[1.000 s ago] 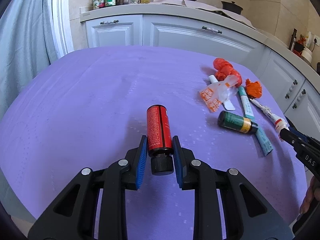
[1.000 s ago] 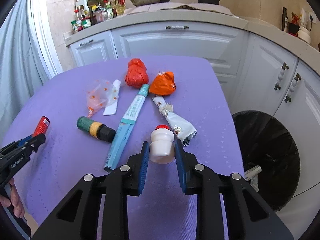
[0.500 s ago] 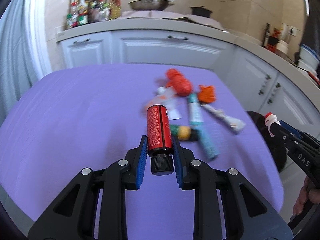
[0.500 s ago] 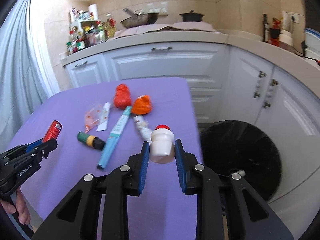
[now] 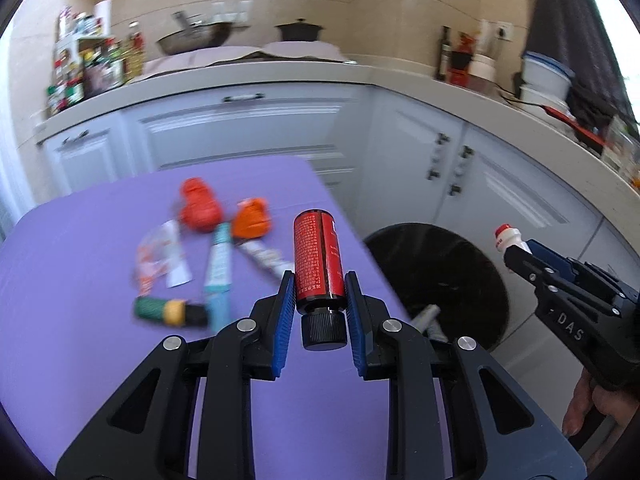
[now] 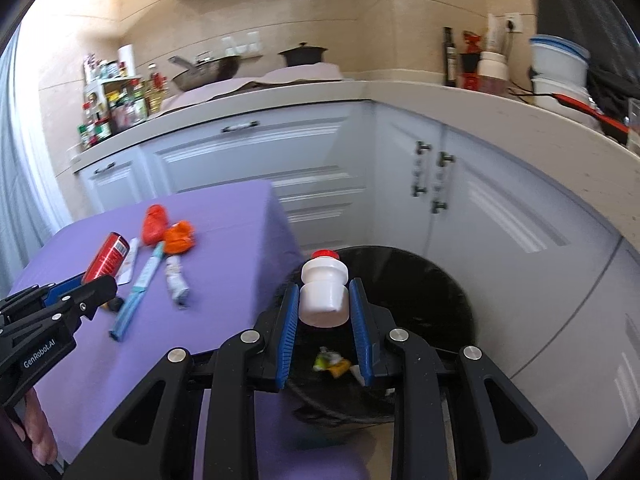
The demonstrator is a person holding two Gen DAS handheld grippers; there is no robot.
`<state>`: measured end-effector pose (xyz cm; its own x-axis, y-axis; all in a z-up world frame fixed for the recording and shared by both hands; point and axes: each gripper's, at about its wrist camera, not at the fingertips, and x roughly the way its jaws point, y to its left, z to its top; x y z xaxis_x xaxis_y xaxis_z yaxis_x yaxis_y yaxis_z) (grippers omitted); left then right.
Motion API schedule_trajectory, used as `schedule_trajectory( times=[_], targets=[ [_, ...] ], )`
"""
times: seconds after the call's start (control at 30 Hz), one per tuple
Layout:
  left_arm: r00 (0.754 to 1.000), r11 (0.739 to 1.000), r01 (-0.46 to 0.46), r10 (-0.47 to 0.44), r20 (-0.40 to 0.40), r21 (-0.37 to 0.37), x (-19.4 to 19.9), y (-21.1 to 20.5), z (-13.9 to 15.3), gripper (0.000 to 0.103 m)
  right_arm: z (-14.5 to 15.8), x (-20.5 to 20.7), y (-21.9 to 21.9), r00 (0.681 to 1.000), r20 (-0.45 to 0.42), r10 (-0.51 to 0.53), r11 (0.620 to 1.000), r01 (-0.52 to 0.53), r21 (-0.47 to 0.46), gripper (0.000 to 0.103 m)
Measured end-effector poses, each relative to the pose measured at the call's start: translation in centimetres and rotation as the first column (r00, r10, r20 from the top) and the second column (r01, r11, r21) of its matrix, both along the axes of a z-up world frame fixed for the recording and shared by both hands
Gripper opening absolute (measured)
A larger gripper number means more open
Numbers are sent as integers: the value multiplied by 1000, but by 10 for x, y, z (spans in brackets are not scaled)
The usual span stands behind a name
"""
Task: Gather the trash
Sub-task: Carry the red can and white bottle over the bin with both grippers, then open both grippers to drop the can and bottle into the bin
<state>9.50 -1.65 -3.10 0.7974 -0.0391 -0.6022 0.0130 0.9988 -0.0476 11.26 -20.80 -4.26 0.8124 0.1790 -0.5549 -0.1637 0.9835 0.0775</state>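
Moved: both tongs swung from worktop (image 5: 100, 240) toward black bin (image 6: 420, 276). Right tongs (image 6: 324, 316) pinch white bottle (image 6: 323, 296) over bin; left tongs (image 5: 318, 300) pinch red bottle (image 5: 318, 260) at worktop edge. Drop-off imminent; remaining litter (image 5: 216, 264) stays on worktop.

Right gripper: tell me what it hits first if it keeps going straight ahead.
Probably the black trash bin: the right gripper, holding the white bottle, points over its open mouth. Depth is unclear.
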Motion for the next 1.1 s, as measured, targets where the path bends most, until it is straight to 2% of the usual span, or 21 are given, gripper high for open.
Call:
schedule_trajectory(
  times=[0.27,0.53,0.87,0.9,0.97,1.0,1.1],
  targets=[
    [997,997,76,-76,-14,24,39,-56,-12,24,-9,17,-39,998,0,-64,998,64,11,27],
    [993,993,111,-108,-55,49,74,-91,-31,24,-26,39,-60,996,-21,-91,996,91,17,27],
    [987,992,111,-104,-122,57,103,-105,-52,25,-46,65,-72,991,-50,-126,992,127,18,27],
    [986,993,111,-104,-131,50,105,-105,-53,27,-48,67,-72,990,-54,-128,991,129,17,27],
    [985,993,109,-102,-138,47,107,-104,-53,40,-52,70,-72,989,-59,-137,990,138,18,27],
    [986,994,104,-96,-134,47,107,-104,-52,50,-54,71,-73,988,-62,-141,990,142,21,28],
    [991,995,89,-83,-109,52,103,-100,-48,54,-54,71,-75,986,-67,-150,987,153,39,47]
  ],
)
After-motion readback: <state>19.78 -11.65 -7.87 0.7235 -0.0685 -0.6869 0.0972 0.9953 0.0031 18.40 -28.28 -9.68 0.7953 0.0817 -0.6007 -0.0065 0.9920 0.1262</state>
